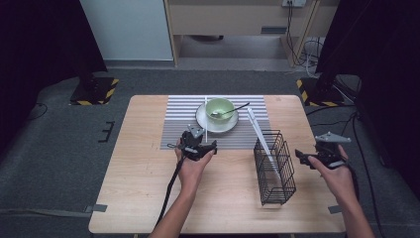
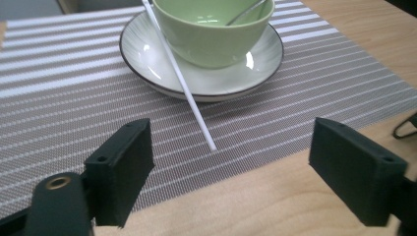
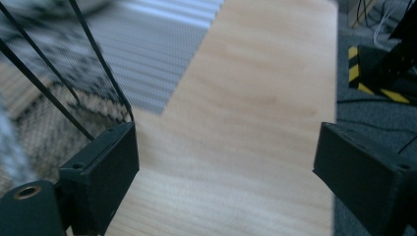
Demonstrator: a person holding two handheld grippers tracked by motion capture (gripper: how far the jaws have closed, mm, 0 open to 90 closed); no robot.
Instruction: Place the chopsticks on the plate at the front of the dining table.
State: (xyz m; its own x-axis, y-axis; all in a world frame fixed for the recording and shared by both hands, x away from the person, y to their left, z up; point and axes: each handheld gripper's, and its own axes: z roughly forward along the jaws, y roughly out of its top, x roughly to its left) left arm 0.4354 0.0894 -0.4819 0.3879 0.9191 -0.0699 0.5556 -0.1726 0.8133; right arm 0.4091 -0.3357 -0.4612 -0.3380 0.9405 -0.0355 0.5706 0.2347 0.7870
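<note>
Dark grey carpet surrounds a pale wooden counter [image 1: 138, 188] carrying a grey-and-white striped placemat [image 1: 178, 129]. On the mat stands a white saucer with a dark rim [image 2: 147, 59], and on it a light green bowl [image 2: 211, 34] with a spoon [image 1: 233, 110] resting inside. One white chopstick [image 2: 189, 98] leans against the saucer's rim beside the bowl, its lower tip on the mat just ahead of the left claw [image 2: 228, 167]. That claw, held over the mat's near edge, stands wide open with nothing between its jaws. A second white chopstick [image 1: 261, 141] stands tilted in the black wire basket [image 1: 275, 168], which sits on the bare wood to the right of the mat. The right claw [image 1: 304, 157] hangs to the right of the basket, apart from it, also wide open and empty; in the right gripper view the basket's wires pass beside its left jaw, and the picture there is blurred.
</note>
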